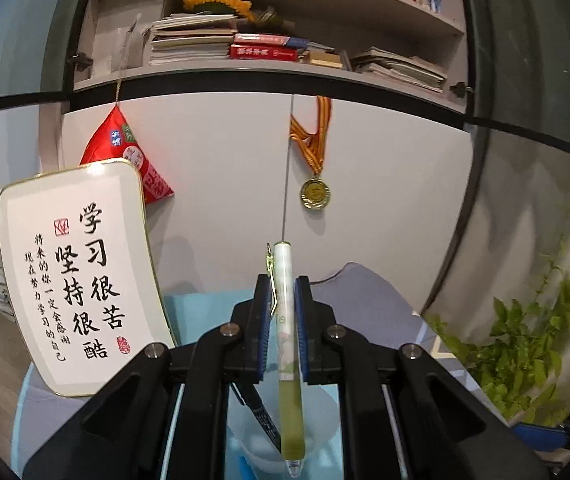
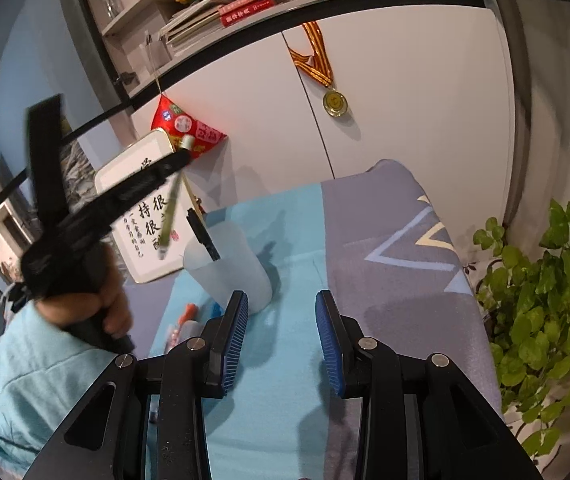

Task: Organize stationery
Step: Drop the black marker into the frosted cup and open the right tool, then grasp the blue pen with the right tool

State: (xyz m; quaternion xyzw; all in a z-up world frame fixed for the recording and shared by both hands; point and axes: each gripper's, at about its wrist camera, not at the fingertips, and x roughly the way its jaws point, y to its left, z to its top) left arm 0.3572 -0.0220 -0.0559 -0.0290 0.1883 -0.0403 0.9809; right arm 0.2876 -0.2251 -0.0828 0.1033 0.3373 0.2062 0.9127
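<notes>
My left gripper [image 1: 283,312] is shut on a green and white pen [image 1: 287,344] with a gold clip, held upright with its tip down over a frosted plastic cup [image 1: 325,412]. A black pen [image 1: 261,412] stands in that cup. In the right wrist view the left gripper [image 2: 183,156] holds the green pen [image 2: 171,216] above and left of the cup [image 2: 237,276], where the black pen [image 2: 204,236] leans. My right gripper [image 2: 282,332] is open and empty, low over the blue cloth just right of the cup.
A white calligraphy plaque [image 1: 73,276] leans at the left behind the cup. Several loose stationery items [image 2: 183,322] lie on the blue cloth [image 2: 297,232] left of the cup. A potted plant [image 2: 545,292] stands at the right. A medal [image 2: 335,102] and a red pouch [image 2: 189,128] hang on the cabinet.
</notes>
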